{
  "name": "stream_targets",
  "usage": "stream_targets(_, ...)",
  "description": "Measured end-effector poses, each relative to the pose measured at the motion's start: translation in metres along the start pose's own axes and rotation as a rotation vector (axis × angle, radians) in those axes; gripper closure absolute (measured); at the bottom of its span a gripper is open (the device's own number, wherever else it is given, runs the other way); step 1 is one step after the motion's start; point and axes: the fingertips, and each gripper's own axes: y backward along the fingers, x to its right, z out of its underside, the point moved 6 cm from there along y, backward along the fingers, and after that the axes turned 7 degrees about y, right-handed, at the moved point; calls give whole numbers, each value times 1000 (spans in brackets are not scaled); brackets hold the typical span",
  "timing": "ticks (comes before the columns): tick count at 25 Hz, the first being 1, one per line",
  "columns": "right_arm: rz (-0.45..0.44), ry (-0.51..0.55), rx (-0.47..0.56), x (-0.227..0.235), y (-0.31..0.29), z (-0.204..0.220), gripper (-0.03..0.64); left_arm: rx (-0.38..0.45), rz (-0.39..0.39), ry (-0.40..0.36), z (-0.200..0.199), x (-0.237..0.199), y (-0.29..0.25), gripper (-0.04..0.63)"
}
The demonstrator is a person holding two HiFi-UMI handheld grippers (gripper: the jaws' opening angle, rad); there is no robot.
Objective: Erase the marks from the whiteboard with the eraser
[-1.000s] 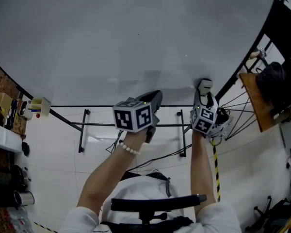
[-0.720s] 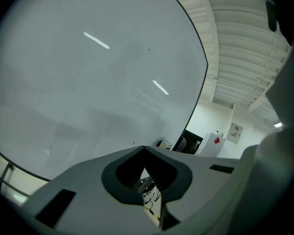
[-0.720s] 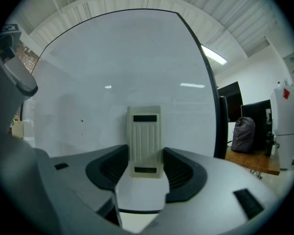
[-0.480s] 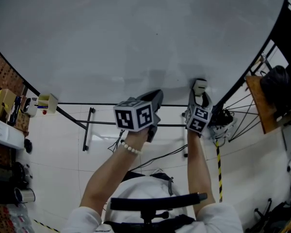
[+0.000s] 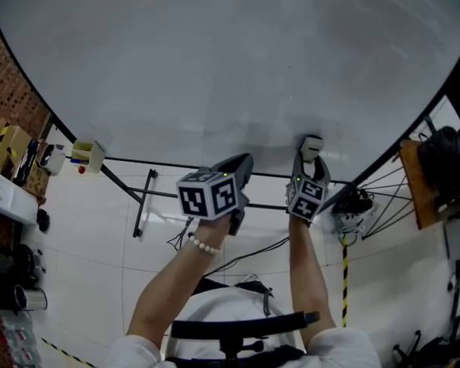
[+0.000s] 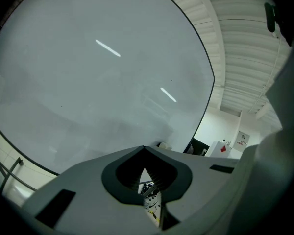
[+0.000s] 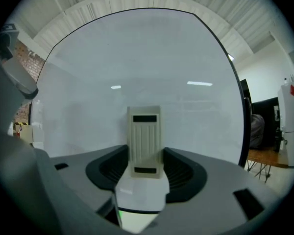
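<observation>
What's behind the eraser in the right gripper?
The whiteboard, its pale surface showing no clear marks around the eraser. The patch directly behind it is covered, so marks there cannot be seen.

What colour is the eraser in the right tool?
Cream with two dark slots; the eraser shows best in the right gripper view.

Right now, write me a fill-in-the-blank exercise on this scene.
The right gripper is shut on the ____.
The left gripper has its jaws ____, with nothing between them.
The beaded bracelet sits on the person's ____ wrist.
Missing words: eraser; shut; left.
</observation>
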Motion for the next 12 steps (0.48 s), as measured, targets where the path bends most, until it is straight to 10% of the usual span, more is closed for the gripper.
stream_targets(12,-67,14,-30,-125,-3,-13,360,54,-64,51,-37,-75,87,607)
